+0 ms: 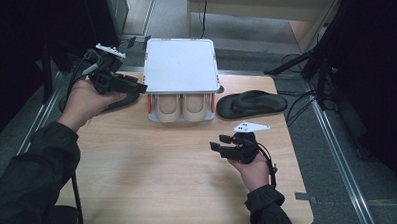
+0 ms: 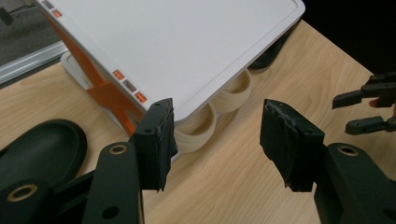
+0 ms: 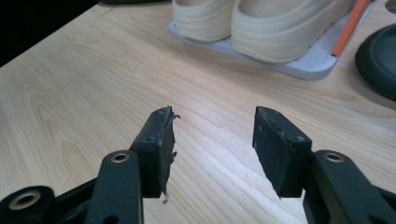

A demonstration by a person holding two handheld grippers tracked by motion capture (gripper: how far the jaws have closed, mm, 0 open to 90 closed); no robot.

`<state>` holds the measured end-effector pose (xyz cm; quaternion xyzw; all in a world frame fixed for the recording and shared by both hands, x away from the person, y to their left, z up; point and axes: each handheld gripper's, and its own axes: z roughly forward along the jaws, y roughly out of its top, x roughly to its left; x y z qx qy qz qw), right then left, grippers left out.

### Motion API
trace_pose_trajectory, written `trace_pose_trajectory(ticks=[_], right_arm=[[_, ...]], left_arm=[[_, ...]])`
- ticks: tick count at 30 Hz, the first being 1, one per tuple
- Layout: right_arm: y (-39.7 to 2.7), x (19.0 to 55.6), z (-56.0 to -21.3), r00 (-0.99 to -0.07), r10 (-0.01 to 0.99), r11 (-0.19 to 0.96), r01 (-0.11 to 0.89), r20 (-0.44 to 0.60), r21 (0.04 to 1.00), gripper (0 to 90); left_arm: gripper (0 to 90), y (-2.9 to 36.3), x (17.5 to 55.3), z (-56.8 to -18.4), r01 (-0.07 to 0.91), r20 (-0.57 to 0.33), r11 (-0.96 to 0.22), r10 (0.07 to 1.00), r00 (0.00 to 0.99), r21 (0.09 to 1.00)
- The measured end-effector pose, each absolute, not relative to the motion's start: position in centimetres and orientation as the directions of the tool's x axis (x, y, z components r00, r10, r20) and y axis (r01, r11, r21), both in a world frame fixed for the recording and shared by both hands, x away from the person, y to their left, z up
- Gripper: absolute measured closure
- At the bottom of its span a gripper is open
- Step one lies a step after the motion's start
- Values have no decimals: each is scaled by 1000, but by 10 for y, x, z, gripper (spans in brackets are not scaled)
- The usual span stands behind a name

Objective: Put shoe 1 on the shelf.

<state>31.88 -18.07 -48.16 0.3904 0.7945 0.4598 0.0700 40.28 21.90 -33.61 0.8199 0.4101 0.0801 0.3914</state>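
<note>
A white shoe rack (image 1: pixel 181 65) with orange side struts stands at the far middle of the wooden table (image 1: pixel 153 173). A pair of beige slippers (image 1: pixel 181 107) sits on its lower shelf. One black slipper (image 1: pixel 251 103) lies right of the rack, another (image 1: pixel 123 100) left of it, under my left hand. My left gripper (image 1: pixel 138 86) hovers by the rack's left front corner, open with nothing between its jaws. In the left gripper view the gripper (image 2: pixel 217 140) faces the beige slippers (image 2: pixel 201 128). My right gripper (image 1: pixel 218 143) is open over bare table at the front right, (image 3: pixel 215 144) pointing toward the slippers (image 3: pixel 275 32).
Dark stands and cables crowd the floor right of the table (image 1: pixel 310 73). The table's front and middle are bare wood. In the left gripper view, the black slipper (image 2: pixel 44 147) lies close by the left jaw and the right gripper (image 2: pixel 369 105) shows farther off.
</note>
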Motion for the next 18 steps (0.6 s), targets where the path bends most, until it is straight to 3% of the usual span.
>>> trace_pose_trajectory(ticks=[18], right_arm=[[-194,318,-488,-714,655,273,527,246,805,492]], left_arm=[[473,261,376,-365,655,-225,-267,793,566,707]])
